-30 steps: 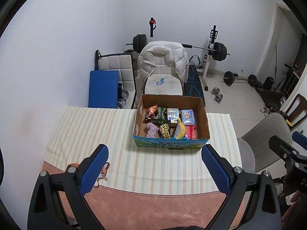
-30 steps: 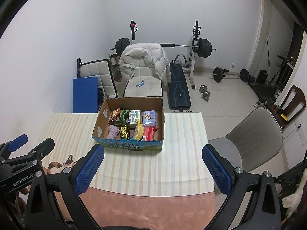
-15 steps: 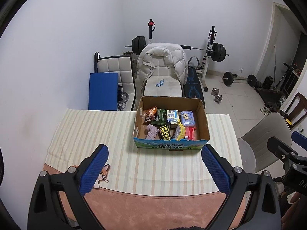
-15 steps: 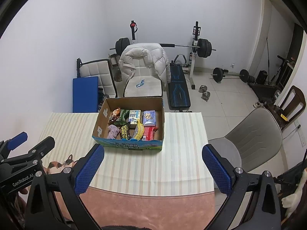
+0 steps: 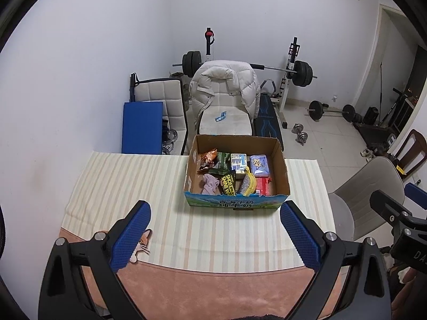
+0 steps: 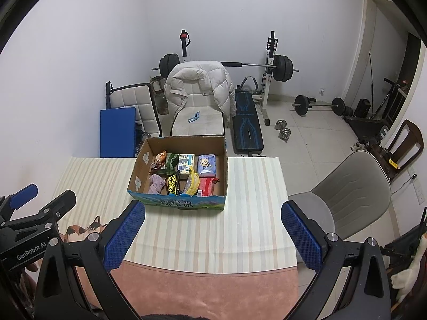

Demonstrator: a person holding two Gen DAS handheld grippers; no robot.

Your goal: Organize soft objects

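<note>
A cardboard box (image 5: 280, 160) stands on the striped tablecloth (image 5: 128, 181) at the far middle of the table. It holds a pink cloth (image 5: 209, 184), a yellow banana toy (image 5: 249, 184), a blue tissue pack (image 5: 259, 164), a red pack (image 5: 263, 186) and snack bags (image 5: 226, 184). The box also shows in the right wrist view (image 6: 221, 157). My left gripper (image 5: 214, 229) is open and empty, held well short of the box. My right gripper (image 6: 213, 229) is open and empty too, to the right of the left one (image 6: 29, 213).
A cat-print mat (image 6: 80, 230) lies at the table's near left. A grey chair (image 6: 355, 186) stands right of the table. Behind the table are a chair with a white jacket (image 5: 224, 90), a blue pad (image 5: 141, 125) and weight equipment (image 5: 299, 69).
Both grippers have drifted slightly back and up, so the box sits a little farther away in both views. Nothing was taken or released.
</note>
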